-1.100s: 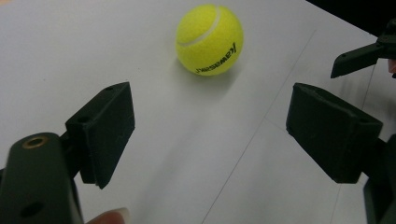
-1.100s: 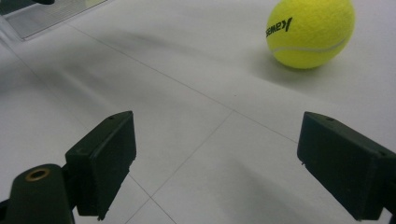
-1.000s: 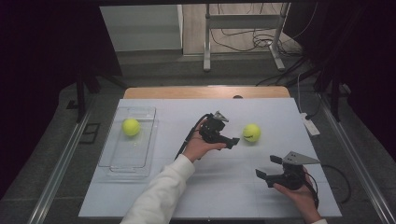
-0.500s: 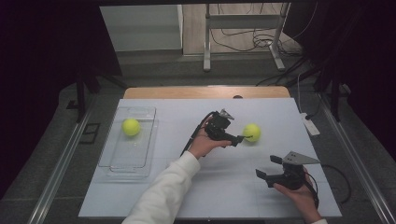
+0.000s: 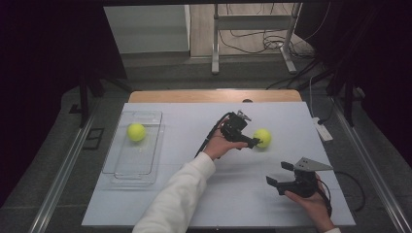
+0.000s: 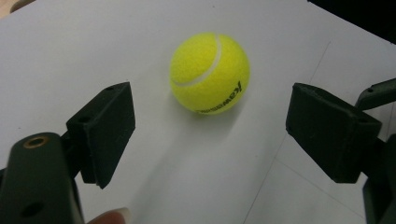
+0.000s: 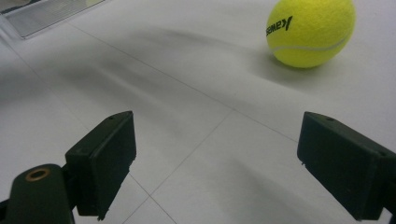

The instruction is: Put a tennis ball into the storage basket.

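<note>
Now, reaching: approaching the tennis ball (image 5: 263, 138) with the left gripper (image 5: 254, 141), jaws spread and holding nothing.
Ball place: lying on the white table (image 5: 194, 194), right of middle, well apart from the clear tray (image 5: 132, 167) at the left side.
Key relation: lying straight ahead of the left gripper (image 6: 210, 140), centred between the two black pads (image 6: 107, 130) but not yet between them; needing a short forward push before closing.
Long axis: none to speak of, being round; rolling away possible if touched by one pad first.
Nearer hand: the left one, just beside the ball; right gripper (image 5: 281, 175) resting near the table's front edge, jaws also spread, empty.
Left gripper view: showing the white seam and black print on the ball (image 6: 209, 73), and the gap on each side.
Right gripper view: showing the same ball (image 7: 310, 30) farther off, up and to the right.
High view: showing a second ball (image 5: 136, 132) sitting already inside the tray.
</note>
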A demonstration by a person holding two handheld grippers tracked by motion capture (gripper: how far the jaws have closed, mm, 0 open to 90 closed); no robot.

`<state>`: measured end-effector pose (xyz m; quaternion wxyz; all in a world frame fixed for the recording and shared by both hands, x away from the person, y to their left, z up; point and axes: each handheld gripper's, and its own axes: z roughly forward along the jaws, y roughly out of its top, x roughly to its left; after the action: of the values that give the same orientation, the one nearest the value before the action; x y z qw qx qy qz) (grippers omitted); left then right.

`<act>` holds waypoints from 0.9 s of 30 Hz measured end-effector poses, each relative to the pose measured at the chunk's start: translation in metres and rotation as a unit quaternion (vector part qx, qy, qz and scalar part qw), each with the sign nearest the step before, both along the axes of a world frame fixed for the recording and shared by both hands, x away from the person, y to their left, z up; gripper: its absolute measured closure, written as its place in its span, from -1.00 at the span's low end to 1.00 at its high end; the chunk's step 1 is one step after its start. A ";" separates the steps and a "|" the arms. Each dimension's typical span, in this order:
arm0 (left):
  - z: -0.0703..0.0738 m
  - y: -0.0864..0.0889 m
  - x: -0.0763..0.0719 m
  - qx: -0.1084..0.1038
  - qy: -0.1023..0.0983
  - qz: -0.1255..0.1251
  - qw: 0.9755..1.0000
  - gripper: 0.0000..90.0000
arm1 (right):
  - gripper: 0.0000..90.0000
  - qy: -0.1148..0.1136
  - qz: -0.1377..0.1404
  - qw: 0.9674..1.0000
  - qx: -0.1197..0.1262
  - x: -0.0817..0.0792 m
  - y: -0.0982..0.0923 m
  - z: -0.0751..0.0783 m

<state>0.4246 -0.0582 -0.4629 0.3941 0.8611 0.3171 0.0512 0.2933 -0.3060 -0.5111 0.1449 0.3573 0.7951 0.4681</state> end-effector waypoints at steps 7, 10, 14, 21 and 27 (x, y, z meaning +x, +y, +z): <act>-0.006 -0.005 0.007 0.008 0.008 0.003 1.000 -0.64 | -0.72 0.001 -0.001 1.000 0.001 0.000 0.000 0.000; -0.007 -0.007 0.009 0.007 0.011 0.004 1.000 -0.64 | -0.72 0.001 -0.001 1.000 0.000 -0.001 0.000 0.000; -0.008 -0.010 0.012 0.008 0.014 0.003 1.000 -0.64 | -0.72 0.001 0.000 1.000 0.000 -0.001 0.000 0.000; -0.011 -0.016 0.017 0.006 0.019 0.004 1.000 -0.66 | -0.72 0.001 0.000 1.000 0.000 0.000 0.000 0.000; -0.016 -0.022 0.022 0.008 0.024 0.003 1.000 -0.66 | -0.72 0.002 0.001 1.000 0.001 0.000 0.000 0.000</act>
<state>0.4464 -0.0799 -0.4790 0.3791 0.8644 0.3286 0.0338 0.2935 -0.3061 -0.5115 0.1423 0.3579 0.7952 0.4684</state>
